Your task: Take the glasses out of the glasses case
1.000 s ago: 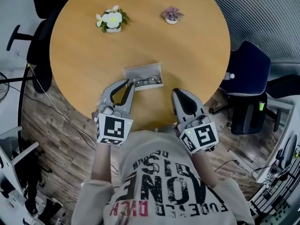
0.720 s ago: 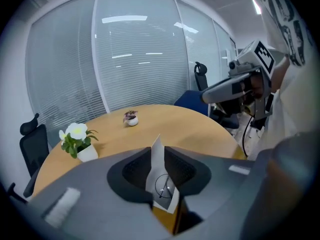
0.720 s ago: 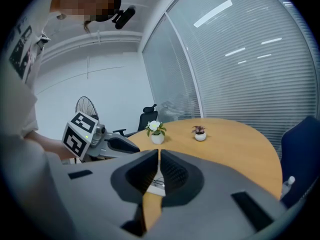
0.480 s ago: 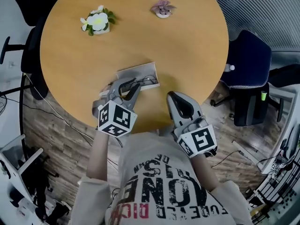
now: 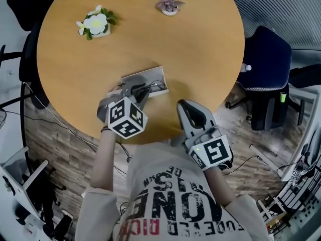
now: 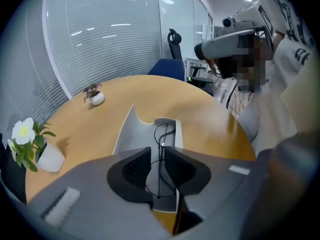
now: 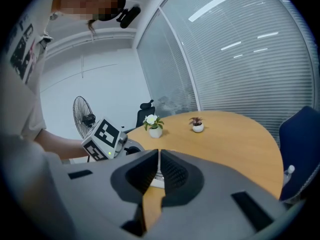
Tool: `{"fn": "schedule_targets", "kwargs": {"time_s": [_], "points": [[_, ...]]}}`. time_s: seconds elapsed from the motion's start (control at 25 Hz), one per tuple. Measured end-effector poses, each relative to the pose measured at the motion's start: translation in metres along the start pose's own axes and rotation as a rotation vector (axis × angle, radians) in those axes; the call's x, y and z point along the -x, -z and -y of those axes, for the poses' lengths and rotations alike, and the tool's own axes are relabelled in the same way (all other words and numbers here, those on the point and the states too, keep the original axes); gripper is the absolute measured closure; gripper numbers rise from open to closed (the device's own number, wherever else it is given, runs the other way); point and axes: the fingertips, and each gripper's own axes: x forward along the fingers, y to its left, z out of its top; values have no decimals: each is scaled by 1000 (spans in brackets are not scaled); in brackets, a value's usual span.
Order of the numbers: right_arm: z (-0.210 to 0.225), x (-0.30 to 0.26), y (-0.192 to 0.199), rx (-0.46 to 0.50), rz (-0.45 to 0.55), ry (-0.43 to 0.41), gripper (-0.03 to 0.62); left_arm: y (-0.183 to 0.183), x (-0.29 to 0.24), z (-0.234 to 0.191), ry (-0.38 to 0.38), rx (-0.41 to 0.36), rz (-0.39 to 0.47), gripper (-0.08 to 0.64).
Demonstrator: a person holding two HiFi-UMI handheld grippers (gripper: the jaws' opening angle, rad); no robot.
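An open pale grey glasses case (image 5: 134,77) lies on the round wooden table (image 5: 200,49) near its front edge. Thin black wire glasses (image 5: 156,87) rest inside it. My left gripper (image 5: 140,90) points steeply down into the case. In the left gripper view the glasses (image 6: 164,132) lie in the case (image 6: 131,134), and the frame's wire runs through the gap of my left gripper (image 6: 158,170). Its jaws have just been opening and the pads stand clear of the wire. My right gripper (image 5: 181,104) hovers right of the case, shut and empty; the right gripper view shows the same right gripper (image 7: 158,157).
A white flower pot (image 5: 94,23) and a small purple plant (image 5: 169,5) stand at the table's far side. A blue office chair (image 5: 266,59) sits off the table's right edge. The person's torso is close behind the front edge.
The left gripper has tipped downward and sunk over the open case, its marker cube now nearer the case, and its jaws stand wider. The right gripper has stayed where it was.
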Motion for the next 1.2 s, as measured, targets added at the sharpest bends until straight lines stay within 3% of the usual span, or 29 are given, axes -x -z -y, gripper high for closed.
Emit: {"fn": "schedule_targets", "kwargs": {"time_s": [0.52,0.76,1.2], "points": [[12,-2,8,-27,-31,18,568,4,-21,0,76,-38,-141,480],[11,-5,11,-28,-41,8,568,1,-31,0,3,-48,-177,528],[9,-2,6,-13,-30,20,568,0,-25,-1,12,63,-131,540]]}}
